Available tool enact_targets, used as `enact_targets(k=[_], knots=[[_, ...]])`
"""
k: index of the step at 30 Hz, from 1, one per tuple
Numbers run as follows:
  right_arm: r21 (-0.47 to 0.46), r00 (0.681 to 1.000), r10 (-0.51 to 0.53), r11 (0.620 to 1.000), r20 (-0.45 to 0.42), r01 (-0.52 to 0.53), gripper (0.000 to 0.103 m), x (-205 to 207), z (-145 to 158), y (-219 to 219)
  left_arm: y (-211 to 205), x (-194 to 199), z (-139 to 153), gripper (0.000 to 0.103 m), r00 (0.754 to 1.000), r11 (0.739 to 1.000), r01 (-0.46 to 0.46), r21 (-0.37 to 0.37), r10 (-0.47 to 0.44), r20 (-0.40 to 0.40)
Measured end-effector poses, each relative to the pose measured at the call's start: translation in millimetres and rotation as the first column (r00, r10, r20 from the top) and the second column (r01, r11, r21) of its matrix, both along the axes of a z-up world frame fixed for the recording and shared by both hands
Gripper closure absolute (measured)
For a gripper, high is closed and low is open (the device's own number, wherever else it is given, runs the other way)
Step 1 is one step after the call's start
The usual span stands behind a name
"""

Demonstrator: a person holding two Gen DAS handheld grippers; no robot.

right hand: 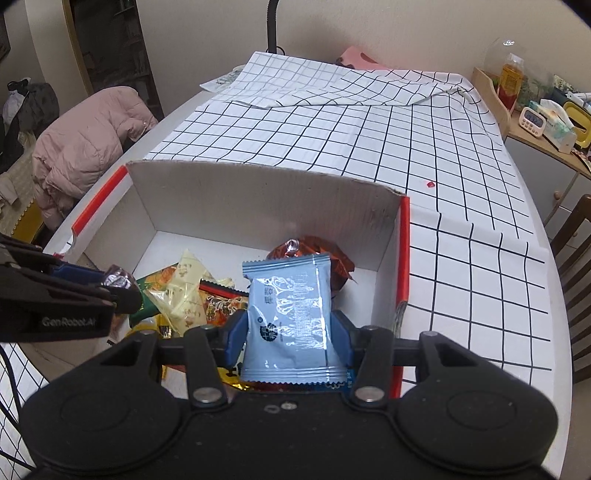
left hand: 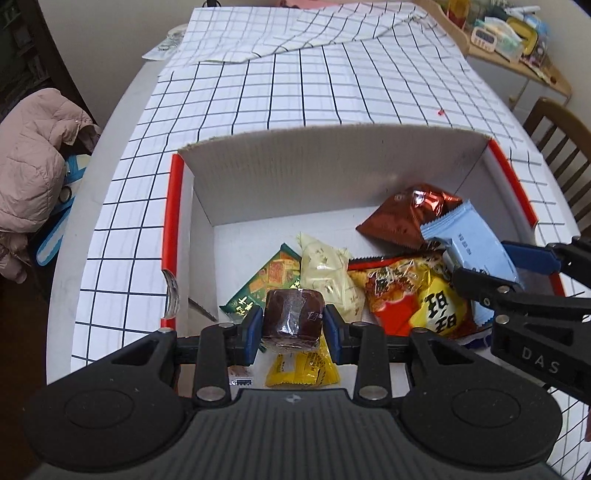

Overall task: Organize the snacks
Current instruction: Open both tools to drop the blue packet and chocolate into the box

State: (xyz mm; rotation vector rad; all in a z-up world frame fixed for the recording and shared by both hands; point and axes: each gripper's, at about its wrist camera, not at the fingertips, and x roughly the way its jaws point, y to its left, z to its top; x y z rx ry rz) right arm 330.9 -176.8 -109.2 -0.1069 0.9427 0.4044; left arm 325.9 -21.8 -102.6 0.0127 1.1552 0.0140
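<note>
Blue fingers (left hand: 255, 334) pinch a brown, possibly chocolate, cake (left hand: 292, 319) above the box (left hand: 295, 173).

A white counter (right hand: 480, 332) wears a black-gridded cloth (right hand: 332, 140). A pink puffy jacket (right hand: 92, 136) lies left; a wooden chair (left hand: 554, 136) and cluttered wooden shelf (right hand: 535, 136) stand right, against beige walls (right hand: 369, 29).

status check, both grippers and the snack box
Left gripper shut on brown cake. Right gripper shut on blue packet. Both over snack box; path clear.
</note>
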Motion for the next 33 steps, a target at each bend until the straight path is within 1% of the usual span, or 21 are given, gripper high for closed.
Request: enact_targets(k=[7,11,14,19,24,25,26,28,33], knots=[[0.002,1.0,-0.001,1.0,-0.005,0.001,0.055,0.9,-0.2,0.3,-1.1,0.5,-9.7,0.069,1.0,1.0,0.007,0.005,-0.006,-0.026],[0.004,1.0,-0.003,1.0,-0.008,0.003,0.053,-0.8,0.1,1.2,1.5,-1.7,-9.3,0.069,1.0,1.0,0.002,-0.016,-0.002,-0.028],[0.005,1.0,-0.007,1.0,-0.006,0.007,0.051,-3.7,1.5,1.5,3.3,-5.1,-6.2,0.068,1.0,1.0,0.004,-0.021,-0.005,-0.013],[0.014,1.0,-0.022,1.0,0.001,0.022,0.043,-9.1,5.9,-1.1,9.2,-11.4,0.7,0.064,1.0,0.999,-0.017,-0.048,0.017,-0.004],[0.031,1.0,-0.028,0.999,0.015,0.027,0.041,-19.5,15.1,-4.8,14.4,-22.0,12.8,0.062,1.0,0.997,-0.02,-0.077,0.022,0.022],[0.035,0.999,-0.028,0.999,0.019,0.027,0.039,-22.3,17.7,-5.6,14.9,-24.6,15.9,0.061,0.999,0.996,-0.019,-0.082,0.022,0.029],[0.039,0.999,-0.028,0.999,0.024,0.027,0.037,-25.3,20.3,-6.3,15.5,-27.3,19.1,0.057,0.999,0.996,-0.017,-0.087,0.02,0.037],[0.047,0.999,-0.032,0.998,0.038,0.03,0.027,-31.6,26.3,-7.2,16.1,-33.2,25.3,0.054,0.998,0.995,-0.012,-0.095,0.017,0.054],[0.076,0.997,-0.036,0.997,0.065,0.032,0.026,-48.6,40.5,-10.1,15.9,-47.9,40.2,0.053,0.996,0.995,0.006,-0.099,0.003,0.092]])
